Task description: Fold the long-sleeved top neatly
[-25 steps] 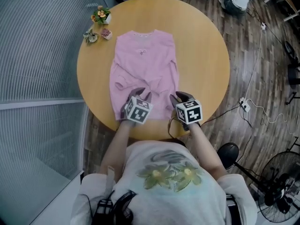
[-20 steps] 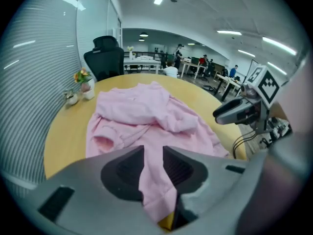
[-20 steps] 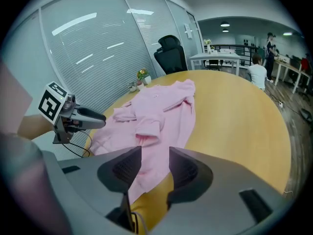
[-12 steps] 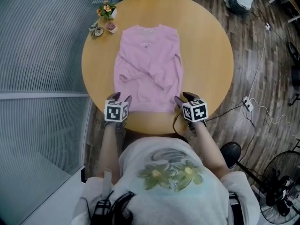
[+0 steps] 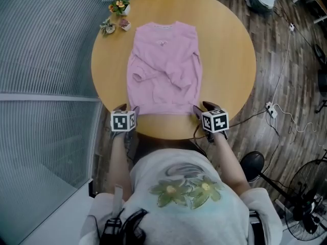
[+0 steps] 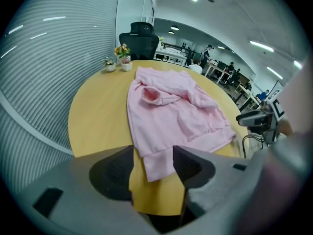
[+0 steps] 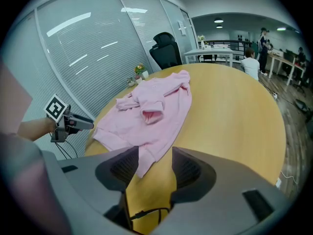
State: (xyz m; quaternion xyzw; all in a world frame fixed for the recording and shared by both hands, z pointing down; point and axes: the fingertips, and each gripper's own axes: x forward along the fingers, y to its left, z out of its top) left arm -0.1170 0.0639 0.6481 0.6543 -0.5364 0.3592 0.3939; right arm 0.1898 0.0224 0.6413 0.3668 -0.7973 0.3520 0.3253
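Nearest the head camera, the person's shirt point(image 5: 184, 193) fills the bottom of the head view and hides the lap and whatever lies under the table's near rim. Just beyond it, both grippers hang at the near edge of the round wooden table point(image 5: 227, 60). The left gripper point(image 5: 127, 108) sits by the near left corner of the hem and the right gripper point(image 5: 203, 107) by the near right corner.

The jaws of both stand wide and have just been opening. In the left gripper view point(image 6: 152, 163) a hem corner shows in the gap with neither pad pressing on it. The right gripper view point(image 7: 149, 165) shows the other hem corner the same way, loose between the pads.

The pink long-sleeved top point(image 5: 164, 70) lies flat on the middle of the table, neck away from the person. Its sleeves are drawn across the front and rumpled, so it is hard to tell where one ends and the other begins; one cuff point(image 5: 138, 77) gapes open.

Past the collar, small potted plants point(image 5: 117, 14) stand at the far left rim, too small to make out. A black chair point(image 6: 142, 33) stands behind them.
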